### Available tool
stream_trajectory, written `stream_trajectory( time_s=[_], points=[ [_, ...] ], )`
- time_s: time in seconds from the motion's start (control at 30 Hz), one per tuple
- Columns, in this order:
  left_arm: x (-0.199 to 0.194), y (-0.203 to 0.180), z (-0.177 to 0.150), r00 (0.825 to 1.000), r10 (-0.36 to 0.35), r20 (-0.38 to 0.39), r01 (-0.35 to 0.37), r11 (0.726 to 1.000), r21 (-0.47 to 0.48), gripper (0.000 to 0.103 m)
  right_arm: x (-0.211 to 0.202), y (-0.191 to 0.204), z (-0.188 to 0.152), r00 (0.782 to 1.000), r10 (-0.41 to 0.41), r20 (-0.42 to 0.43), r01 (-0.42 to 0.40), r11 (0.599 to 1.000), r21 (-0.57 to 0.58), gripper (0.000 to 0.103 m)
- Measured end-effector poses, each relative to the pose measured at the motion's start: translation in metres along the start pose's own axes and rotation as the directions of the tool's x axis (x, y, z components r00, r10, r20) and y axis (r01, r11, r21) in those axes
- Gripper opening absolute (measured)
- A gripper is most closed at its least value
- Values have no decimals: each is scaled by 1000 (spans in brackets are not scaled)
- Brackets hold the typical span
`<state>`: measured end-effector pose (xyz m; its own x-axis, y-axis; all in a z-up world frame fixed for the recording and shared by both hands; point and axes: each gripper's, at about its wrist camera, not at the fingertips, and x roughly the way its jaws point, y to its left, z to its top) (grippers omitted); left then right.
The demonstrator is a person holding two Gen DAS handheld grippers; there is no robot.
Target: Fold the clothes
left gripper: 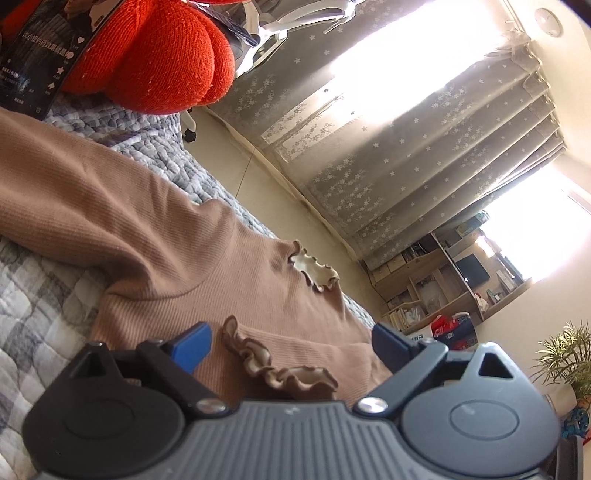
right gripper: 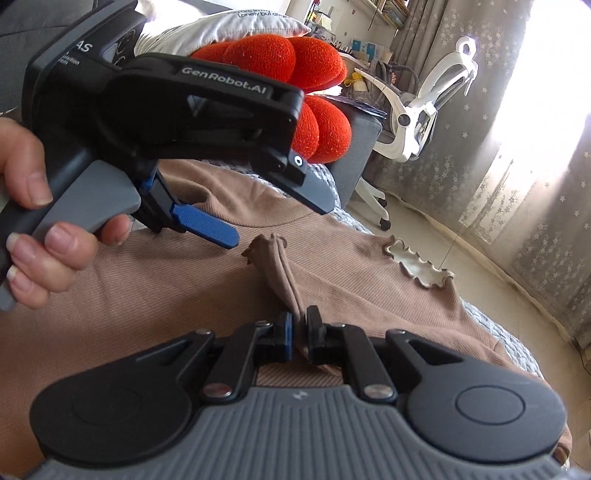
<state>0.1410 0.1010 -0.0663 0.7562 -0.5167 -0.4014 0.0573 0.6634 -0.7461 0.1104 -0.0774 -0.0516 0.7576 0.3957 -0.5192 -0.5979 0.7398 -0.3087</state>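
Observation:
A tan ribbed top [left gripper: 155,236] with ruffled neck [left gripper: 314,271] lies spread on a quilted bed; it also shows in the right wrist view [right gripper: 155,288]. My left gripper [left gripper: 291,345] is open, its blue pads on either side of a ruffled sleeve cuff [left gripper: 273,365] without touching it. In the right wrist view the left gripper [right gripper: 207,225] hovers just above the top, held by a hand. My right gripper [right gripper: 300,328] is shut on the sleeve [right gripper: 280,273], which bunches up between the pads, cuff end away from me.
A red knitted cushion [left gripper: 159,62] and a grey pillow [right gripper: 229,26] lie at the far end of the bed. The grey checked quilt [left gripper: 33,295] shows around the top. A white office chair [right gripper: 424,99], curtains [left gripper: 406,155] and shelves [left gripper: 436,284] stand beyond the bed edge.

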Motion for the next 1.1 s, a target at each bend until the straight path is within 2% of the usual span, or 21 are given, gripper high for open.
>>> stream_trajectory(
  time_s=[0.1,0.2,0.27,0.3,0.4,0.43,0.47,0.5,0.57,0.63,0.7,0.73,0.83,0.93,1.03,1.1],
  points=[
    [1,0,0,1000,1,-8,-1,1000,-7,89,0,0,1,1000,-19,19,19,1000,13,8],
    [2,0,-1,999,-28,-22,28,999,-28,86,1,2,3,1000,-17,21,17,1000,13,8],
    [6,0,-3,998,-49,-47,47,998,-44,71,2,4,3,1000,-16,20,15,1000,8,8],
    [9,0,-5,997,-53,-62,49,997,-52,68,3,5,3,1000,-15,20,15,1000,4,8],
    [17,-2,-11,996,-18,-87,13,998,-61,49,4,9,3,1000,-16,18,16,1000,-5,8],
    [19,-3,-12,996,3,-87,-9,998,-61,37,4,10,3,1000,-17,19,17,1000,-5,8],
    [22,-4,-13,996,24,-85,-29,998,-59,13,4,11,3,1000,-19,19,19,1000,-5,8],
    [24,-6,-14,996,51,-75,-54,997,-49,8,4,11,3,1000,-22,18,22,1000,-6,9],
    [24,-16,-14,994,103,-33,-102,995,22,7,3,12,3,999,-40,20,40,999,-9,12],
    [19,-31,-9,989,141,38,-144,981,126,7,2,7,0,996,-92,20,92,996,-14,31],
    [12,-41,-2,983,149,109,-169,964,203,7,0,0,-4,987,-158,18,158,987,-19,49],
    [8,-43,4,980,146,133,-173,959,223,7,-1,-3,-6,981,-191,17,191,981,-22,52],
    [6,-42,17,976,145,160,-181,954,238,7,-2,-17,-14,958,-288,-1,287,958,-23,52],
    [6,-34,25,970,165,178,-206,949,240,7,-3,-40,-25,923,-382,-53,382,924,-14,54],
    [6,-21,28,965,180,193,-220,953,211,7,-8,-64,-37,888,-448,-106,450,893,-1,56],
    [4,-16,30,960,189,205,-228,955,189,7,-8,-75,-45,873,-469,-132,473,881,-4,56]
  ],
)
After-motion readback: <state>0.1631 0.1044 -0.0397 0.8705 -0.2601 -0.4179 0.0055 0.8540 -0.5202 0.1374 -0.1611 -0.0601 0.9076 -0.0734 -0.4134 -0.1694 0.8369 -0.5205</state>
